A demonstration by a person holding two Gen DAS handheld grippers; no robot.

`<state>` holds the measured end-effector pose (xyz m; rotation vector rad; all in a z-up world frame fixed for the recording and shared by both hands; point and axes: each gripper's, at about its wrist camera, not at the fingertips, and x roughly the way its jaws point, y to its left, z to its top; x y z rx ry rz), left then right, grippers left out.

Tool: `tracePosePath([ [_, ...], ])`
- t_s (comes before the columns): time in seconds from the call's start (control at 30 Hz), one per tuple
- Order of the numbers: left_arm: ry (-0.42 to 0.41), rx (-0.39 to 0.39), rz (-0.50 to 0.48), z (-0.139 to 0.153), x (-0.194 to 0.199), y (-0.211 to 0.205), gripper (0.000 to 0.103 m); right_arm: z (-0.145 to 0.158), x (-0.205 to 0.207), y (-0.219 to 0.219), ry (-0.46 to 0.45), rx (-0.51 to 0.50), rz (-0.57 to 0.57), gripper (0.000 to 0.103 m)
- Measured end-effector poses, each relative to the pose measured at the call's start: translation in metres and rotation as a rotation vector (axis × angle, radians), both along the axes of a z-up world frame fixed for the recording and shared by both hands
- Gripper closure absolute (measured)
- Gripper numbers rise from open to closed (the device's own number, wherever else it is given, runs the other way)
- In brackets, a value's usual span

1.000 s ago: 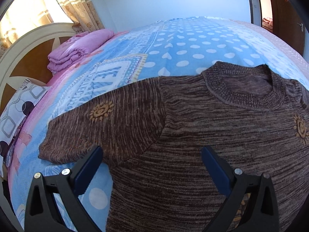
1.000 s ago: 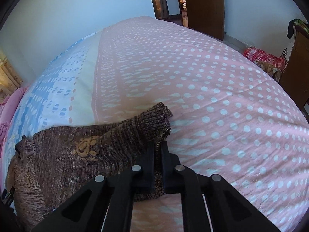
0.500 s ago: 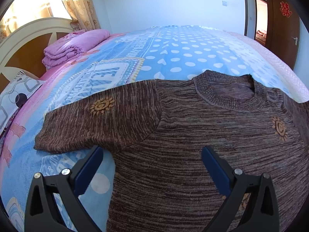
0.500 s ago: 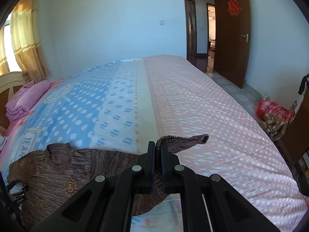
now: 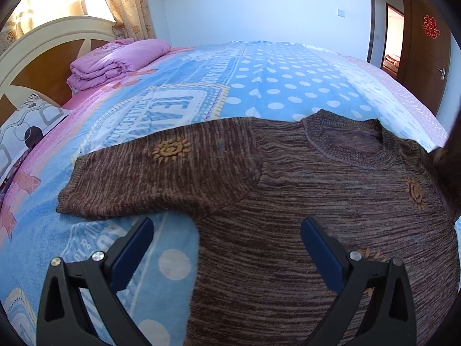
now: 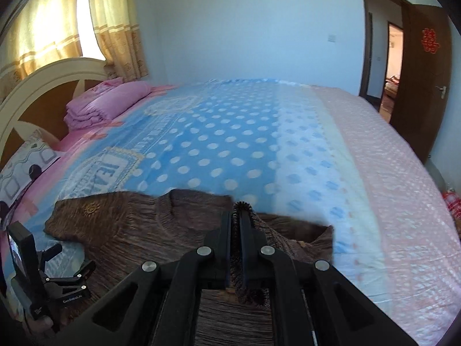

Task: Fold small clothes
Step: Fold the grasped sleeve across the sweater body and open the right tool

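Note:
A brown knitted sweater (image 5: pixel 317 207) with orange sun motifs lies face up on the bed. Its left sleeve (image 5: pixel 149 178) is spread flat towards the headboard. My left gripper (image 5: pixel 226 230) hovers open above the sweater's armpit area, with nothing between its blue pads. My right gripper (image 6: pixel 236 216) is shut on the cuff of the right sleeve (image 6: pixel 245 210), lifted over the sweater's body (image 6: pixel 138 230). That raised sleeve shows as a dark strip at the right edge of the left wrist view. The left gripper (image 6: pixel 66 268) appears at the lower left of the right wrist view.
The bed cover (image 5: pixel 273 86) is blue with white dots, and pink (image 6: pixel 389 173) on the far side. A folded pink quilt (image 5: pixel 115 63) and a patterned pillow (image 5: pixel 26 132) lie by the headboard (image 5: pixel 43 46). A brown door (image 6: pixel 420 66) stands open at the right.
My right gripper has carried the sleeve cuff up and leftwards across the sweater, from the pink side over the body. The left gripper drifted slightly and stayed open.

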<state>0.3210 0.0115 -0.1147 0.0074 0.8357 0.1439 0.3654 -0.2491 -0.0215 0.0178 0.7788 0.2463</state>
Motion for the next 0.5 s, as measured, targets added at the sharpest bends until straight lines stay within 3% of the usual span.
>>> tracePosePath([
  [0.07, 0.008, 0.014, 0.007, -0.001, -0.001, 0.003, 0.0, -0.036, 0.007, 0.025, 0.105, 0.048, 0.071, 0.091],
  [0.13, 0.017, 0.024, 0.004, -0.001, -0.003, 0.006, 0.0, -0.067, 0.0, 0.042, 0.183, 0.072, 0.129, 0.076],
  [0.27, 0.019, 0.082, -0.01, 0.002, -0.008, 0.009, 0.0, -0.083, -0.038, 0.026, 0.201, 0.081, 0.181, 0.075],
  [0.37, 0.026, 0.102, -0.037, 0.009, -0.005, 0.003, 0.0, -0.081, -0.062, -0.022, 0.179, 0.079, 0.127, 0.054],
  [0.5, -0.003, 0.133, -0.125, 0.026, -0.001, -0.037, 0.0, -0.083, -0.087, -0.094, 0.125, 0.062, -0.06, 0.052],
])
